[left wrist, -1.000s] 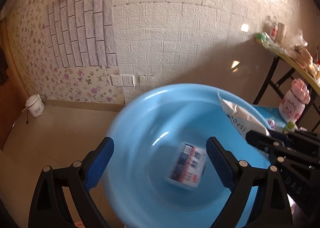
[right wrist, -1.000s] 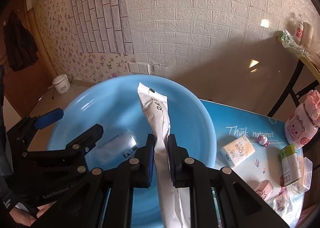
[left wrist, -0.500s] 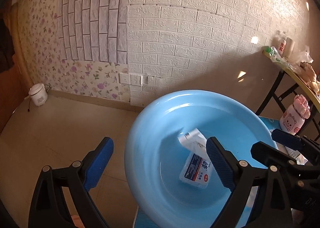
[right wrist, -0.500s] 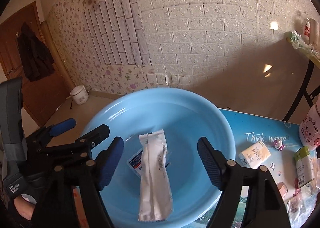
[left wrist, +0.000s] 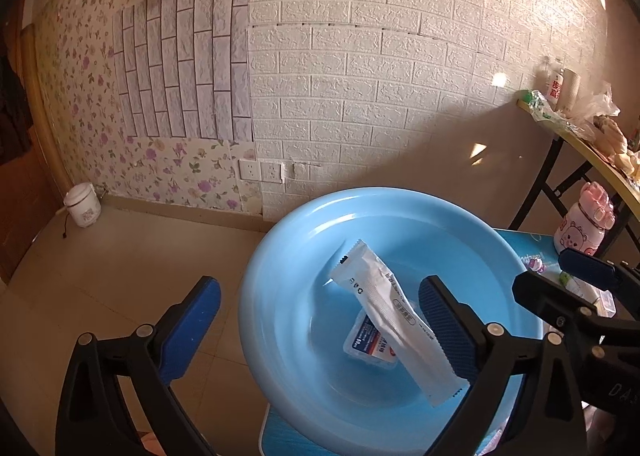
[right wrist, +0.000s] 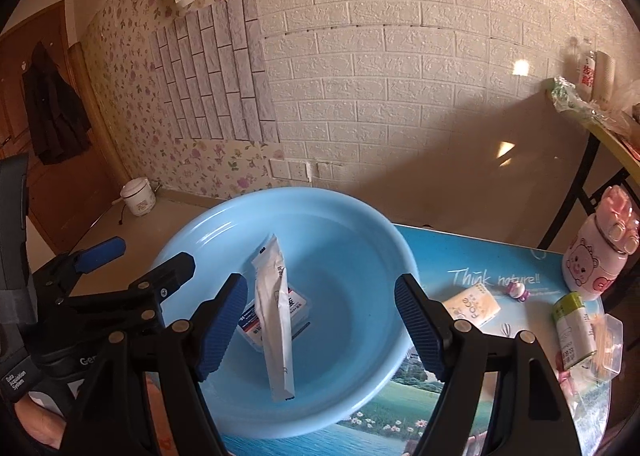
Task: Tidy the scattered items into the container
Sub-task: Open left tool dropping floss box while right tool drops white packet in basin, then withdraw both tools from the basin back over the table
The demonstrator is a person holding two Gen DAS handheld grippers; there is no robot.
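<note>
Right wrist view is showing the right gripper (right wrist: 320,320) hanging over the blue basin (right wrist: 384,252), tilted downward, its jaws spread with nothing between them after just opening. The long white sachet (right wrist: 276,320) is lying inside the basin across a small flat pack (right wrist: 298,302). At lower left, the left gripper (left wrist: 316,332) is also angling down, jaws spread empty, having just widened.

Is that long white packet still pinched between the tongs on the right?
No: the long white packet lies loose in the blue basin, and the right tongs stand wide open around it.
</note>
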